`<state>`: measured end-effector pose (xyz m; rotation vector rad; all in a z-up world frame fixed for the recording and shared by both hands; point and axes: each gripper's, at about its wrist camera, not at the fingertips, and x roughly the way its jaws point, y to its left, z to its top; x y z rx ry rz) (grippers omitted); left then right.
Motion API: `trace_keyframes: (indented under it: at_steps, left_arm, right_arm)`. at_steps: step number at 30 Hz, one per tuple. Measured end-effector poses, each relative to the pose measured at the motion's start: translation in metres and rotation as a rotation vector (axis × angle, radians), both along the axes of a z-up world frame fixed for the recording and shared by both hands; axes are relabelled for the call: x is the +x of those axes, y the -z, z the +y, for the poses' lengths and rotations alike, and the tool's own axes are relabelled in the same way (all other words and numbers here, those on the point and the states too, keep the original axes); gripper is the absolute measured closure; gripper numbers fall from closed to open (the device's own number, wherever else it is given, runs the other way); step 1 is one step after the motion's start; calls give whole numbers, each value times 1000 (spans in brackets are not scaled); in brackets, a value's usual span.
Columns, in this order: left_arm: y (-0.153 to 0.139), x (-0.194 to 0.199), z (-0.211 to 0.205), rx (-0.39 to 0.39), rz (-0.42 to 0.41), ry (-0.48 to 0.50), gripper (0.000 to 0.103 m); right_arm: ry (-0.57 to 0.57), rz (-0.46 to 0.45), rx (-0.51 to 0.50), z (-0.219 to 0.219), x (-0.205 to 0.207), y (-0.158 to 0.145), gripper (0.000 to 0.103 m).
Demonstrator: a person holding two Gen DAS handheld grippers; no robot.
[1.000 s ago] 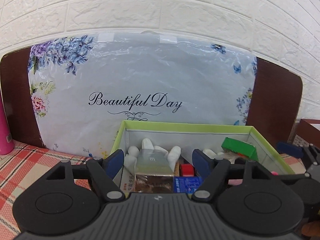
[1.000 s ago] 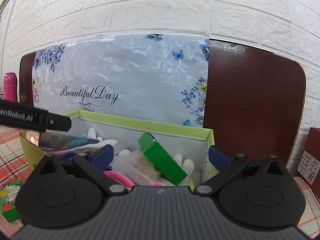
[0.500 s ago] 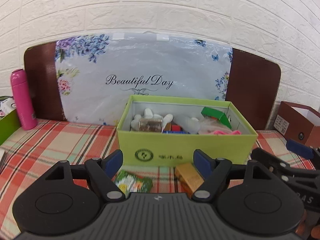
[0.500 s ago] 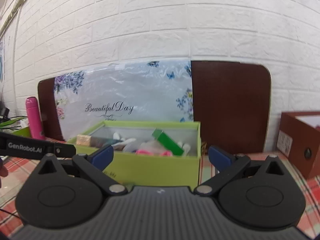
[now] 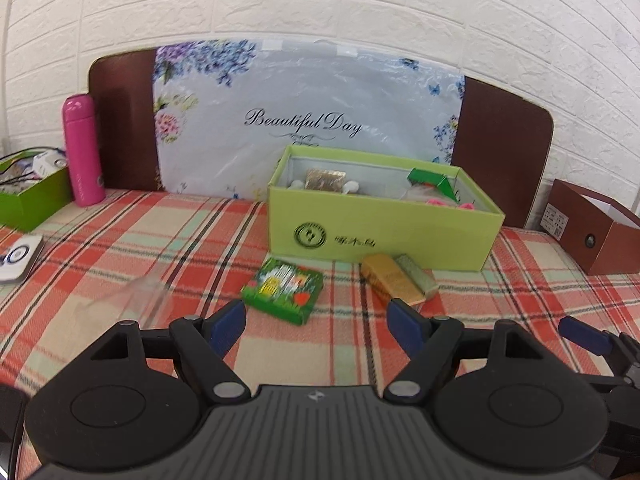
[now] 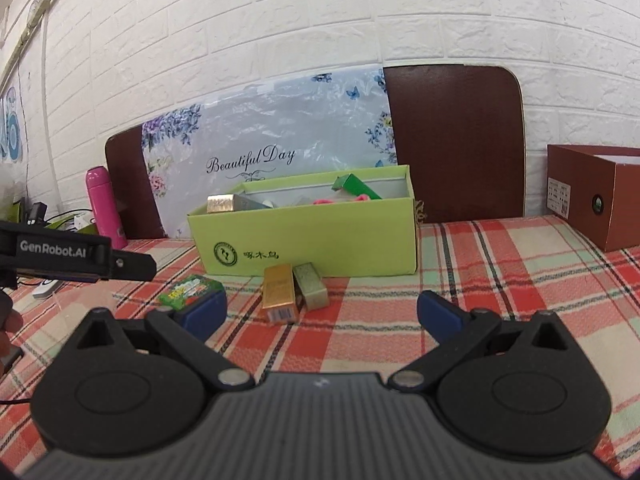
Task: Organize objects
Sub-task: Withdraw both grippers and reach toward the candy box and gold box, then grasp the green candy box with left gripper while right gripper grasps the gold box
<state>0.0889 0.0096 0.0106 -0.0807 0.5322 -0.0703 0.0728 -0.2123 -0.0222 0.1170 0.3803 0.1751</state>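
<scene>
A light green open box [image 5: 384, 236] stands on the checked cloth and holds several small packs, among them a silver-gold carton [image 5: 325, 179] and a green carton [image 5: 430, 178]. In front of it lie a flat green picture pack [image 5: 283, 290], a gold carton [image 5: 394, 284] and a pale green carton [image 5: 416, 276]. My left gripper [image 5: 316, 320] hangs open and empty just short of these. My right gripper [image 6: 320, 312] is open and empty too, facing the gold carton [image 6: 280, 292] and the box [image 6: 304, 248]. The left gripper [image 6: 80, 256] shows at the right wrist view's left edge.
A pink bottle [image 5: 82, 160] and a darker green box [image 5: 28, 200] stand at the left. A white device [image 5: 16, 258] lies near them, a clear plastic piece [image 5: 136, 300] closer. A brown box [image 5: 592, 232] stands at the right, a flowered panel [image 5: 304, 120] against the wall.
Both grippers have drawn back from over the green box. The silver-gold carton that was between the left jaws now lies in the box. The packs in front of the box came into view.
</scene>
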Motion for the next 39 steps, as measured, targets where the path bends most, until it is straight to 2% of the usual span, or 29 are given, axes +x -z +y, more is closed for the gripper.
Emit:
trace_keyframes:
  at_steps: [6,9,21,24,28,33,35,39]
  left_arm:
    - [32,-13,18,-32,65,-36,22]
    - [44,-19,26,-49,68,-49,22]
    - [49,-28,47,-74,52,-64,22]
    - [49,-26,51,-83,50,-69,22]
    - [50,-25,55,-90,57,-63,22]
    - [45,-9,50,-87,61,-30,22]
    - [40,-1,45,-76,39,-12,22]
    - [32,25,34,-30,-7,9,20]
  right_arm:
    - [-12,51,1,7,-4,18,0]
    - [-29,71,-13,12,-2,23,0]
    - [-88,94,-92,46,37,23,3]
    - [-99,112,-114,54,58,24,13]
    - [-98,148,-150,63,86,29,32]
    - [-82,168,-157,67,109,34,37]
    - [-80,197,-154,66,115,36,73]
    - [-90,193,-145,61,98,37,72]
